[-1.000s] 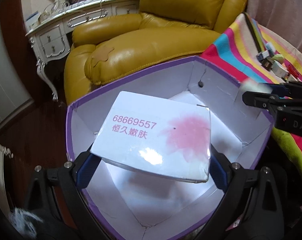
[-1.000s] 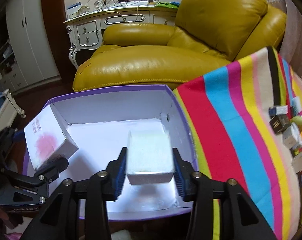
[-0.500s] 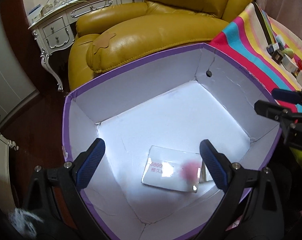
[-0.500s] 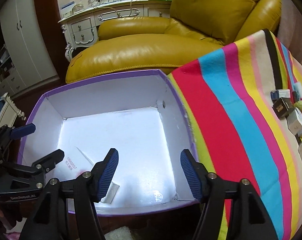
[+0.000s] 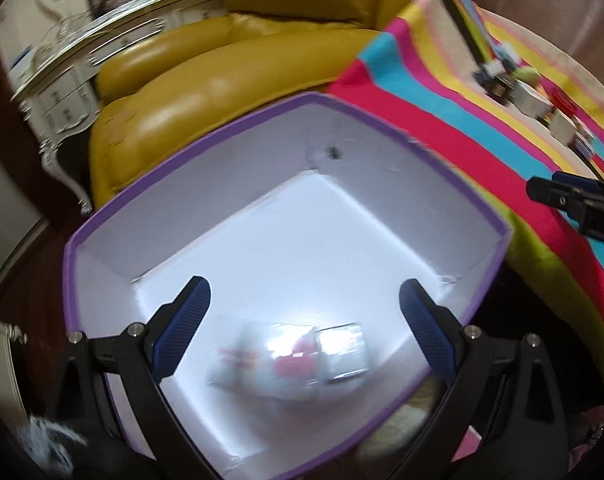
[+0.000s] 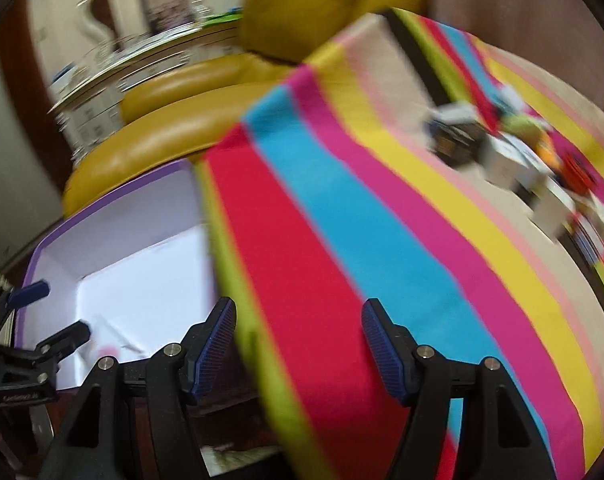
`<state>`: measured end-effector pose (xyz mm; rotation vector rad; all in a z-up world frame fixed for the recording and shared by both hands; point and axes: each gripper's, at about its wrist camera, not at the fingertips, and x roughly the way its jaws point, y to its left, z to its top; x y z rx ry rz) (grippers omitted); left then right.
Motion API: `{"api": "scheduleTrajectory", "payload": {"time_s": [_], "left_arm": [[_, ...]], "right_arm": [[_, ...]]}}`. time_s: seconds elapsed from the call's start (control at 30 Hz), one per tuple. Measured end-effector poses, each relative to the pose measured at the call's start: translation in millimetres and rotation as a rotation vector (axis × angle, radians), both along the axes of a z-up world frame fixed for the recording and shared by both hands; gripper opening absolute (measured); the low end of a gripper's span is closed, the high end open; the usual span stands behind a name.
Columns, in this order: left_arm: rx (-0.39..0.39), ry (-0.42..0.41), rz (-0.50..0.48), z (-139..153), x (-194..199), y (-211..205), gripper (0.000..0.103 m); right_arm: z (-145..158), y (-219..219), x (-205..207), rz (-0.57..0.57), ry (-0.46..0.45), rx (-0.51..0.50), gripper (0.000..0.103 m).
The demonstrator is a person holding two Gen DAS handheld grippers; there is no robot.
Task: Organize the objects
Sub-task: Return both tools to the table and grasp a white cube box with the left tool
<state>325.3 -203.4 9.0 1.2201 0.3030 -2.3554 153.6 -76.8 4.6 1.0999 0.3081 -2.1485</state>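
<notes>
A yellow armchair [image 5: 230,92] stood behind the striped desk [image 6: 381,240]. Two packets [image 5: 294,356] lay in the purple box [image 5: 190,160], under the left gripper [image 5: 303,320], fingers spread wide and empty. The right gripper [image 6: 298,340], likewise agape, faced the small boxes [image 6: 513,160] (badly blurred); a hasty reach there risked scattering them.

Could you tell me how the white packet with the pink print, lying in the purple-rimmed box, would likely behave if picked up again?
The white packet lies flat on the floor of the box, so rolling seems unlikely. Its glossy glare suggests a slippery wrap. It looks thin, probably light.
</notes>
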Motion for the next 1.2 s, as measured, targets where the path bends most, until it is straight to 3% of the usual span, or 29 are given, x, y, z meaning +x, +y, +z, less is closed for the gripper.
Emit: {"api": "scheduleTrajectory", "payload": {"time_s": [0.13,0.33,0.53,0.67,0.8,0.93,1.1,1.13,1.17,1.2], "left_arm": [[0.021,0.002,-0.107,1,-42,29,0.097],[0.044,0.025,-0.316,4,-134,98,0.097],[0.109,0.047,-0.366,3,-215,144,0.097],[0.086,0.043,-0.403,1,-265,180,0.097],[0.036,0.035,-0.422,0,-308,208,0.097],[-0.01,0.045,-0.431,0,-344,222,0.097],[-0.01,0.039,-0.481,-6,-378,240,0.097],[-0.015,0.038,-0.491,-8,-380,241,0.093],[-0.015,0.039,-0.499,-10,-381,242,0.071],[0.035,0.06,-0.531,-11,-381,240,0.061]], "right_arm": [[-4,50,-27,-0.119,0.014,0.005,0.066],[-11,147,-79,-0.39,0.006,0.031,0.066],[-19,218,-109,-0.543,-0.02,0.025,0.066],[-22,235,-111,-0.579,0.031,0.037,0.067],[-24,223,-111,-0.567,0.062,0.095,0.07],[-26,226,-117,-0.568,0.039,0.072,0.078],[-27,223,-118,-0.566,0.036,0.08,0.083],[-27,222,-118,-0.565,0.037,0.082,0.083],[-26,222,-118,-0.565,0.036,0.082,0.083],[-26,222,-117,-0.564,0.036,0.081,0.084]]}}
